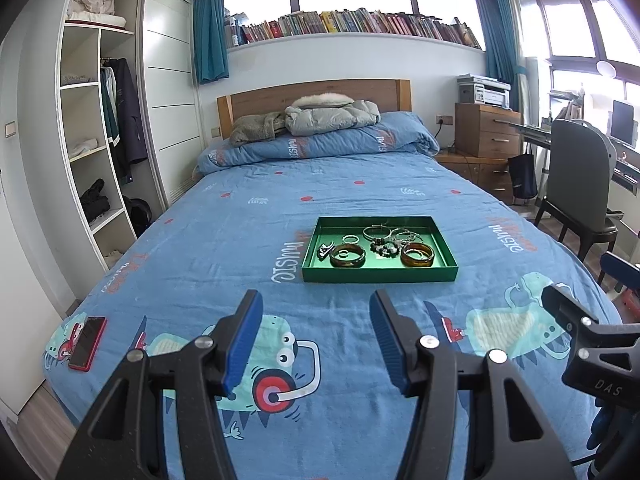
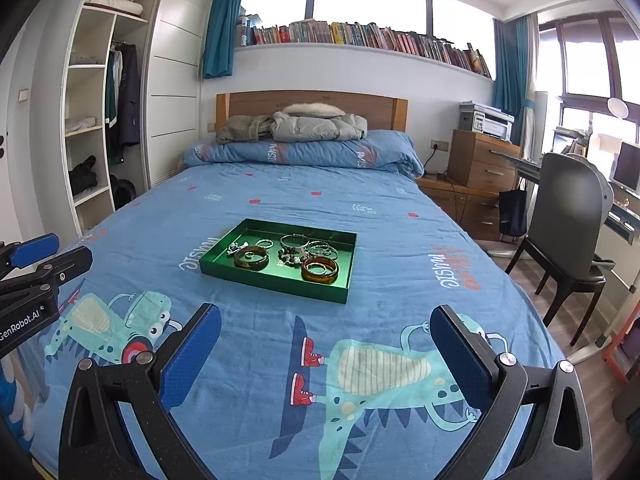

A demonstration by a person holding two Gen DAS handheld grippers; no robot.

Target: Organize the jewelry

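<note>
The tray [image 1: 380, 274] is deep green, and in it lie two amber-brown bangles [image 1: 347, 257], thin silver rings [image 1: 376, 232] and a dark beaded bracelet [image 1: 383, 247]. The bedcover [image 1: 248, 216] is mid blue, dotted with small red marks, printed with teal dinosaurs [image 2: 384, 372] in red shoes and orange-and-white lettering. The phone [image 1: 87, 343] has a red case. Both grippers [image 1: 316, 340] are black with blue pads [image 2: 191, 350]. Teal curtains [image 1: 210, 36], a brown wooden headboard [image 1: 256, 98]
</note>
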